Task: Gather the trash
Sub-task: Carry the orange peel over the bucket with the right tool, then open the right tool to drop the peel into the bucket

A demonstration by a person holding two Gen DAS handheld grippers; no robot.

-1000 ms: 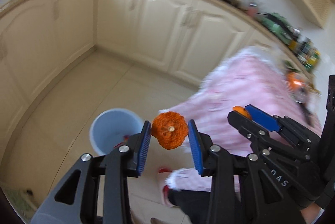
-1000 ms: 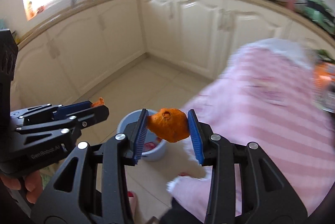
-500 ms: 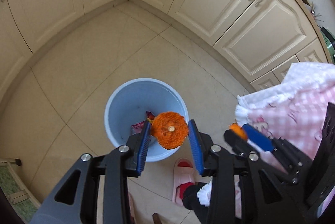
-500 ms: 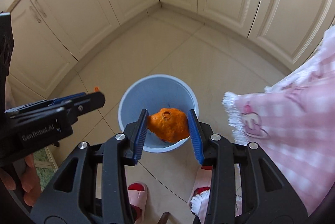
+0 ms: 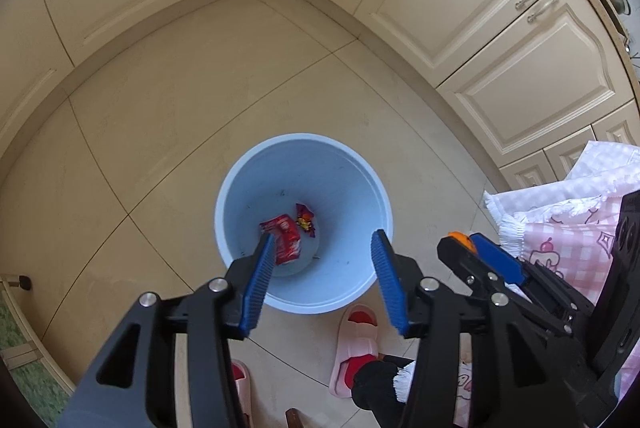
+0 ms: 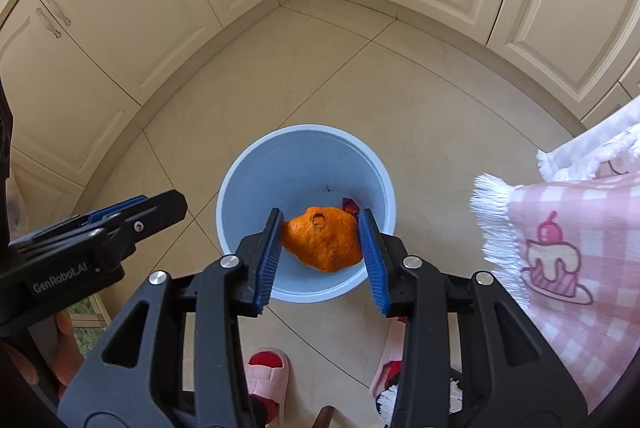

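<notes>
Through the left wrist camera we are looking down into the pale blue bin (image 5: 304, 224) — our left gripper (image 5: 322, 248) is opening above it, nothing between its jaws, while red wrappers (image 5: 286, 234) are lying at the bin's bottom. Through the right wrist camera our right gripper (image 6: 320, 236) is pinching a dimpled, bright orange peel (image 6: 322, 242) with a stem hole, directly over the bin (image 6: 306, 163).

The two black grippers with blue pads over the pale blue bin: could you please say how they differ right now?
The left gripper has nothing between its opening jaws; the right gripper is shut on an orange peel. The left's jaws stand wider than the right's. Both point down over the pale blue bin.
</notes>
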